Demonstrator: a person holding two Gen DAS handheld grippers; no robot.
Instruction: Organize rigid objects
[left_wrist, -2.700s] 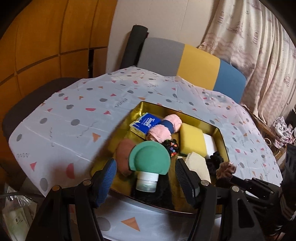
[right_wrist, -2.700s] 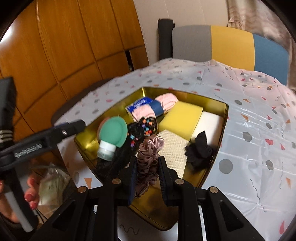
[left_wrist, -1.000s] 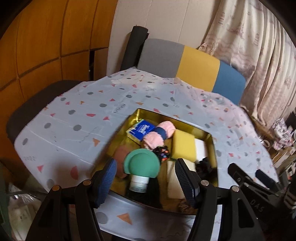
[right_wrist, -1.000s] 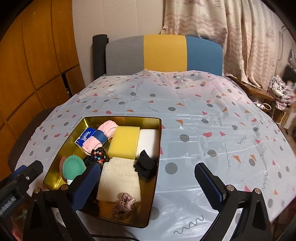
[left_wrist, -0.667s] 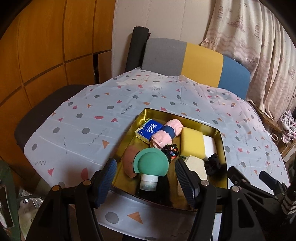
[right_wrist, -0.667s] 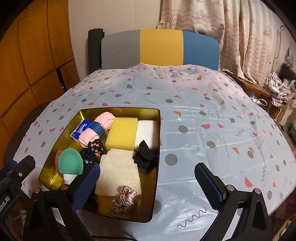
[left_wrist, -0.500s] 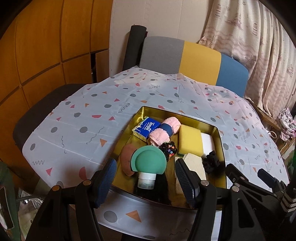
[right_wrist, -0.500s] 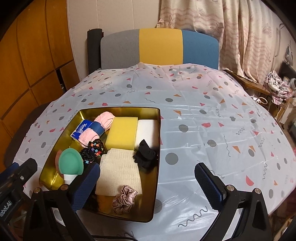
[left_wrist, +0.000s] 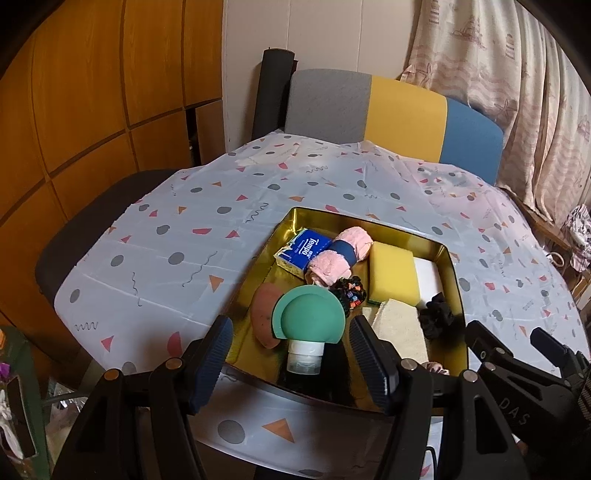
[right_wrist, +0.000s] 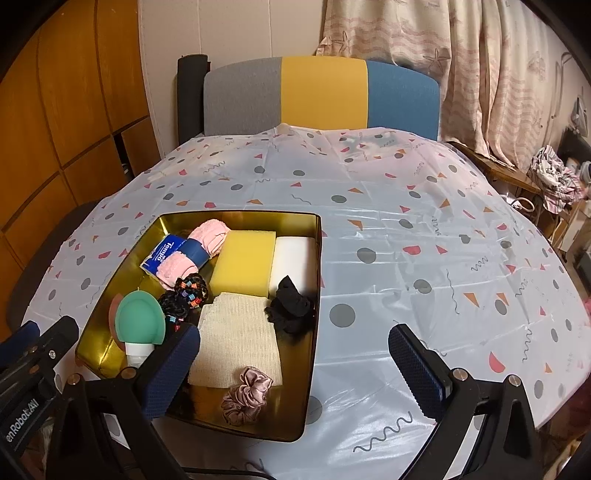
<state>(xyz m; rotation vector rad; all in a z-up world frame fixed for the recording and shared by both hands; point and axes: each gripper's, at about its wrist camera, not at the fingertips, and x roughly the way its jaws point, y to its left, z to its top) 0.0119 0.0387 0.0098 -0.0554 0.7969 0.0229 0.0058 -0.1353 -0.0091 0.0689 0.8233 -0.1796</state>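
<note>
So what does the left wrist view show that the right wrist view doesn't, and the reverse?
Only the left wrist view shows the open left claw from behind and the reddish-brown oval beside the green-capped bottle almost whole. Only the right wrist view shows the open right claw and the whole mauve scrunchie. Both show the gold tin, Tempo tissue pack, yellow sponge, black scrunchie and chair.

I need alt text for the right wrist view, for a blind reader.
A gold tray on a patterned tablecloth holds sponges, a pink scrunchie and other small items. The open right gripper hovers empty at the near edge.
</note>
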